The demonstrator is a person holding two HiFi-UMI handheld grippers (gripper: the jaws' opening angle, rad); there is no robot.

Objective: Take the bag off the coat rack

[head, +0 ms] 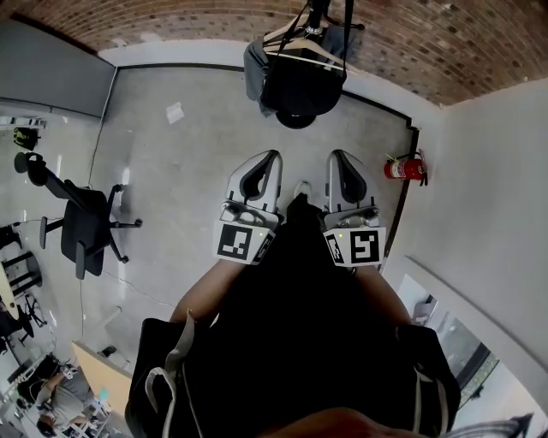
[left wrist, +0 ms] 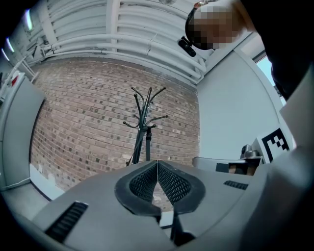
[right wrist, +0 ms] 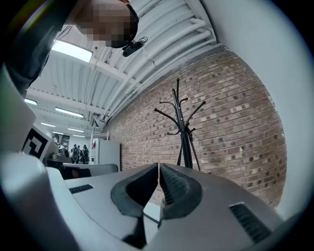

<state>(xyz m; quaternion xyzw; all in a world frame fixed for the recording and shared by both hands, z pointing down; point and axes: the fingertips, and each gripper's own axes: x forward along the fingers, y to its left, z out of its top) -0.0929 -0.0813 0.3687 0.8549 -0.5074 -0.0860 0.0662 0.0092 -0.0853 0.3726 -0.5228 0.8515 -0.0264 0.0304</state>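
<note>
The black bag (head: 295, 85) hangs on the coat rack (head: 318, 15) against the brick wall (head: 445, 43), well ahead of both tools. The left gripper (head: 272, 158) and right gripper (head: 337, 156) are closed tight, both empty. The bag looks soft and slouchy, probably light, so it is best gripped high up, where it loops over the rack.

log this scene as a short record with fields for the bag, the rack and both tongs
bag: black, hanging on the coat rack, untouched
coat rack: ahead, against the brick wall
left tongs: shut, empty, short of the rack
right tongs: shut, empty, beside the left
also in view: office chair at left, fire extinguisher at right
</note>
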